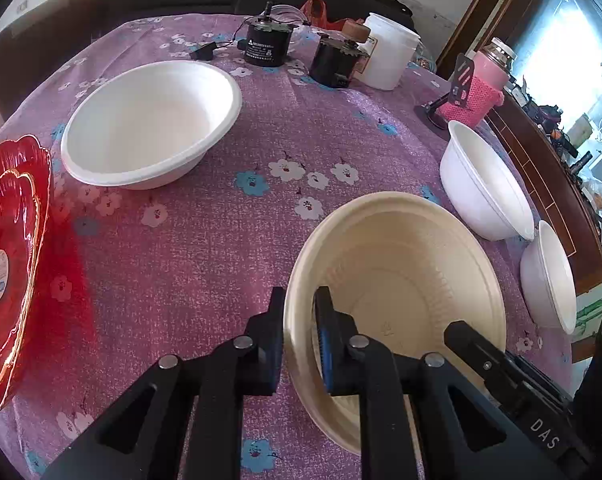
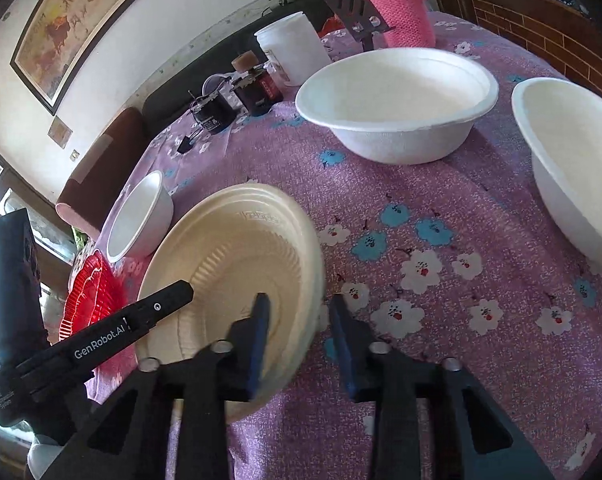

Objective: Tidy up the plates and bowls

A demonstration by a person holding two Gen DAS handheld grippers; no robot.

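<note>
A cream ribbed bowl (image 1: 401,280) sits on the purple flowered tablecloth (image 1: 205,248). My left gripper (image 1: 301,312) is shut on its near left rim, one finger inside and one outside. My right gripper (image 2: 299,316) is shut on the opposite rim of the same cream bowl (image 2: 229,264), whose edge looks blurred. A large white bowl (image 1: 149,120) stands at the far left. Two more white bowls (image 1: 485,188) (image 1: 549,276) stand at the right. Red glass plates (image 1: 9,248) lie stacked at the left edge.
At the back of the table stand two black motors (image 1: 265,46), a white tub (image 1: 387,52), a bottle in a pink knit cover (image 1: 481,84) and a small black stand (image 1: 461,80). A wooden cabinet (image 1: 541,168) runs along the table's right side.
</note>
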